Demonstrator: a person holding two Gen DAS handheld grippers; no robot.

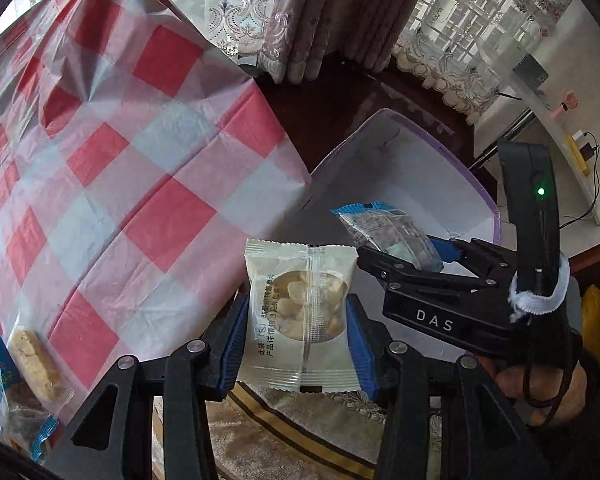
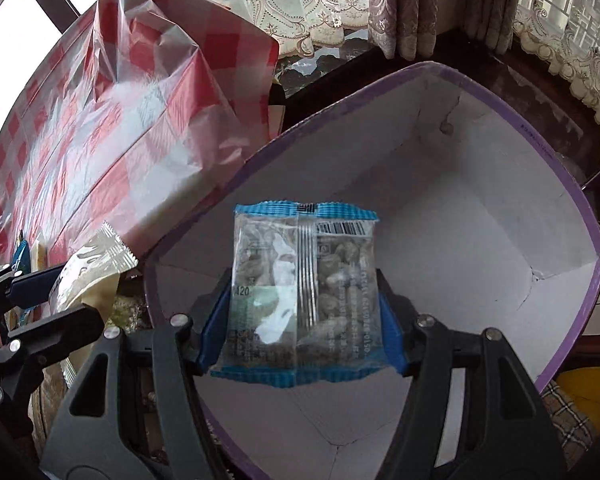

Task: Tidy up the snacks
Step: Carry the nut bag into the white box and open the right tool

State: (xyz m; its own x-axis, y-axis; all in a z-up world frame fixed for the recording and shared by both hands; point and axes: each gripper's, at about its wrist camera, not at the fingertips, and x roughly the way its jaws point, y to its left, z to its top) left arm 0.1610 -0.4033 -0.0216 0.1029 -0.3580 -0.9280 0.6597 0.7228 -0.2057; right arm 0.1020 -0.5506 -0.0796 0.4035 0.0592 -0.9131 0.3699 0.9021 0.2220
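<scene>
My left gripper is clamped on a cream snack packet, its blue pads pressing the two side edges. The packet stands upright, long axis running away from me, its crimped far end toward the red-checked tablecloth. My right gripper grips a clear, blue-edged snack packet the same way, long axis pointing away, barcode end farthest, held over the open white box with the purple rim. At near left on the cloth lie more wrapped snacks.
</scene>
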